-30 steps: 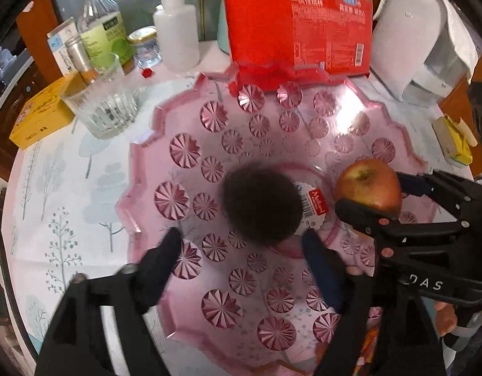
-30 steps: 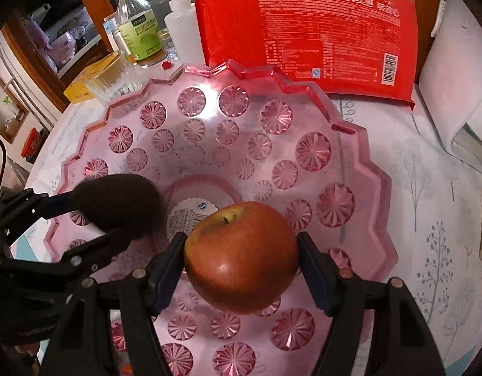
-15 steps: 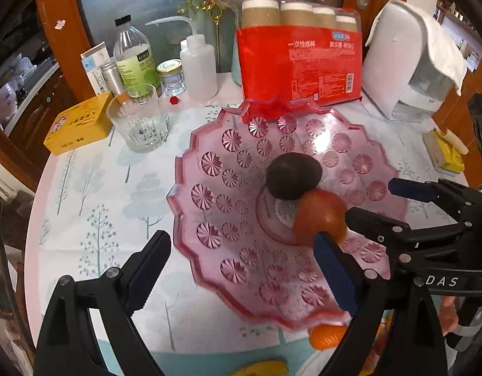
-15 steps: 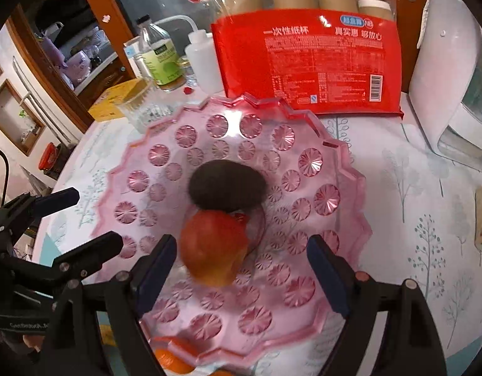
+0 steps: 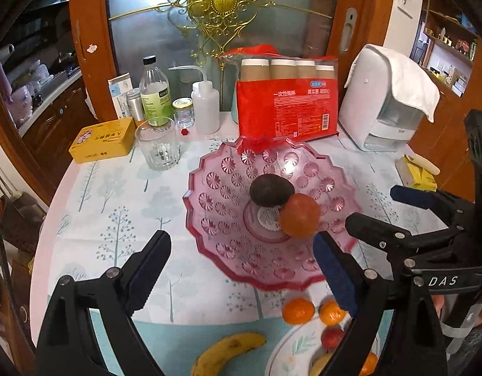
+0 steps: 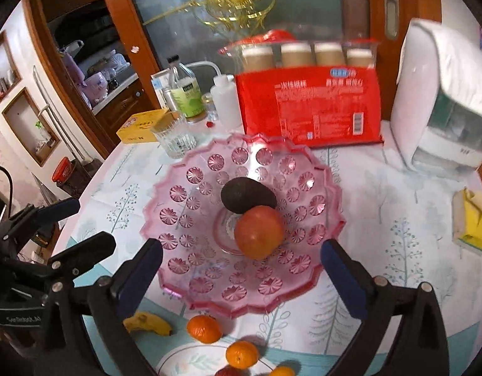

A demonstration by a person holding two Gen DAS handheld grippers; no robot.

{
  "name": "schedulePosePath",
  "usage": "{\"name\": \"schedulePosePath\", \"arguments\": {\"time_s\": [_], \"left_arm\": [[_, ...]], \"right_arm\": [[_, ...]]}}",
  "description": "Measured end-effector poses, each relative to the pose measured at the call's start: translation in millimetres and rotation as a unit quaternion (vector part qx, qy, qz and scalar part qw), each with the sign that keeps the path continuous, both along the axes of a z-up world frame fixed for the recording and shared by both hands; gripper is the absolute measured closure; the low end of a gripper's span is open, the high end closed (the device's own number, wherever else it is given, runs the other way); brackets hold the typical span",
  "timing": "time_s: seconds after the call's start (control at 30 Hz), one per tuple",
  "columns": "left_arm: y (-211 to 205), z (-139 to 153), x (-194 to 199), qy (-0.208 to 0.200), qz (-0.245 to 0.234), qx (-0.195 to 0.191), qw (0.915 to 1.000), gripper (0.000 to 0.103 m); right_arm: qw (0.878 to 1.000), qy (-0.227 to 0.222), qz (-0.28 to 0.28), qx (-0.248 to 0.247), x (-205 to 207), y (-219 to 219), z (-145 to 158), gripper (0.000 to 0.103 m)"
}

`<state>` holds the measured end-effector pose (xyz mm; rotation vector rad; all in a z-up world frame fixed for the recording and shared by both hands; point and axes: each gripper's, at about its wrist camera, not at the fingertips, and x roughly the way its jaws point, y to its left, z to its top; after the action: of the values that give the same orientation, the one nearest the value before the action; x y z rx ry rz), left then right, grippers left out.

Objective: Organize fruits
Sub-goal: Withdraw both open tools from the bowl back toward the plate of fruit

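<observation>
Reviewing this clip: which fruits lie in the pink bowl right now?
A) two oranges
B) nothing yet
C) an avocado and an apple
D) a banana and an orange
C: the dark avocado and the red apple sit touching at the centre of the pink bowl, while the banana and oranges lie outside it, nearer the camera.

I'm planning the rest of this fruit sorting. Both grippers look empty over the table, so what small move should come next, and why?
Probably lower the left gripper onto the banana at the near edge. Both grippers are open and empty, the pink bowl holds only the avocado and apple, and the banana lies loose on the cloth on the left side.
</observation>
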<state>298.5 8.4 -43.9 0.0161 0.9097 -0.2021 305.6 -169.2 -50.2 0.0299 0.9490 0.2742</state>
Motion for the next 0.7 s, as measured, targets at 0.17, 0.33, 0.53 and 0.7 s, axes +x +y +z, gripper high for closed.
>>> {"name": "schedulePosePath", "arguments": {"time_s": [0.17,0.33,0.53,0.7], "left_arm": [[3,20,-30,-0.003,0.005,-0.006,1.0000,0.012],[4,43,-66,-0.024,0.000,0.002,0.9997,0.012],[6,69,-110,-0.048,-0.010,0.004,0.9988,0.012],[3,84,-144,-0.063,-0.021,0.009,0.9977,0.012]], "right_arm": [[1.000,-0.007,-0.003,-0.007,-26,0,19,0.000],[1.000,-0.020,0.010,-0.007,-63,-1,41,0.000],[0.998,-0.054,0.039,-0.013,-117,2,73,0.000],[0.996,-0.078,0.036,-0.015,-156,1,97,0.000]]}}
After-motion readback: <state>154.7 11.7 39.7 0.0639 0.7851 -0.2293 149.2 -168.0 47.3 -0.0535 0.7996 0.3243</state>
